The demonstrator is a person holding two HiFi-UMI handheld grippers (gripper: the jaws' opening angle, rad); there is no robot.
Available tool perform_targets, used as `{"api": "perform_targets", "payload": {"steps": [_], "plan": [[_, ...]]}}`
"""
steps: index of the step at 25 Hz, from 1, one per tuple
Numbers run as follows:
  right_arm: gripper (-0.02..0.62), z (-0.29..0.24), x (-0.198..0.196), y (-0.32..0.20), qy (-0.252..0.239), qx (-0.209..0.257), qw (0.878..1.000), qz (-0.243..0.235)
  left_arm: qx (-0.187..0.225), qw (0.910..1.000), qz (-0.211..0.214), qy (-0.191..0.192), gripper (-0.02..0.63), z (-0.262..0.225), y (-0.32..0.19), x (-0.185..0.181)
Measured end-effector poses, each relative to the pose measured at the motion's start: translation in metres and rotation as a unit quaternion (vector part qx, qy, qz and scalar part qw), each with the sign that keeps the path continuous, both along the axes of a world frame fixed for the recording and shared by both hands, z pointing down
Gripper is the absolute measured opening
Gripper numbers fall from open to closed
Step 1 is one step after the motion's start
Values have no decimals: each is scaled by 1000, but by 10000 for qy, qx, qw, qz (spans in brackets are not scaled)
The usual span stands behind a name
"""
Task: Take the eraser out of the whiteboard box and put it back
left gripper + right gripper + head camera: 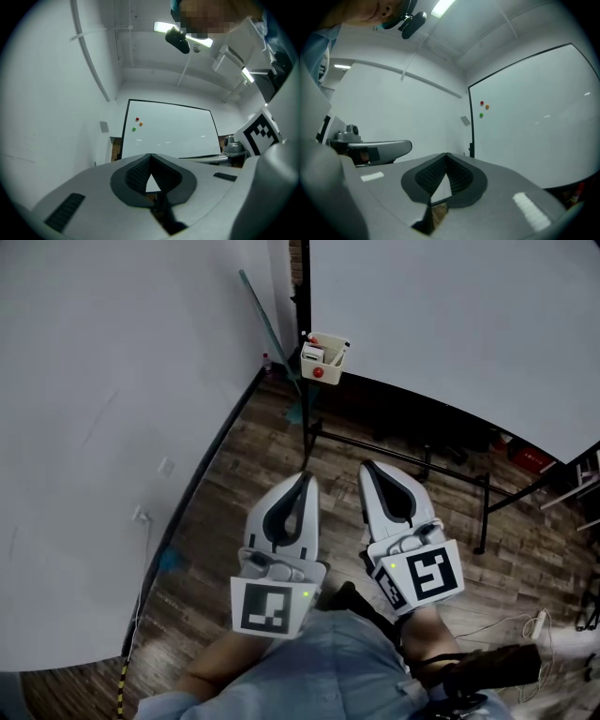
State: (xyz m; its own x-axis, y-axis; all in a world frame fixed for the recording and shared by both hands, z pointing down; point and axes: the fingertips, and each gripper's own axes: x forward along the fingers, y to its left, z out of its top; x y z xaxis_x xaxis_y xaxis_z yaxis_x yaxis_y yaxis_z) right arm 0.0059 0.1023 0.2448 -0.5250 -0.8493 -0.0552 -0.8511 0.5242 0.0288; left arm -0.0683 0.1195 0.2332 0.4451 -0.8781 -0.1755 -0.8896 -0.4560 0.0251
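The cream whiteboard box [324,359] hangs at the lower left corner of the whiteboard [450,324], far ahead of both grippers. A white item with a dark label [312,352] stands in it; whether that is the eraser I cannot tell. My left gripper [306,477] and right gripper [367,466] are side by side above the wooden floor, pointing toward the board, both shut and empty. In the left gripper view the jaw tips [150,155] meet in front of the whiteboard [173,133]. The right gripper [446,153] shows the same, with the board [534,122] at its right.
The board's black stand [412,452] runs across the floor ahead. A white wall [103,427] with a socket [142,516] closes the left side. A thin pole [266,320] leans in the corner. Cables [525,624] and red things [531,458] lie at the right. Coloured magnets [137,123] sit on the board.
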Motion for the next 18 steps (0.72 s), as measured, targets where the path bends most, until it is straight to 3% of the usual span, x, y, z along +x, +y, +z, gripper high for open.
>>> {"api": "perform_targets", "payload": {"steps": [10,18], "plan": [[2,14,11,-45,13,-102,9999,68,-102,9999,-3,-98,5,11,-50,9],[2,18,23,-118,-84,-158,9998,-62,-165,9995,-110,-243,5,14,-121,22]]}}
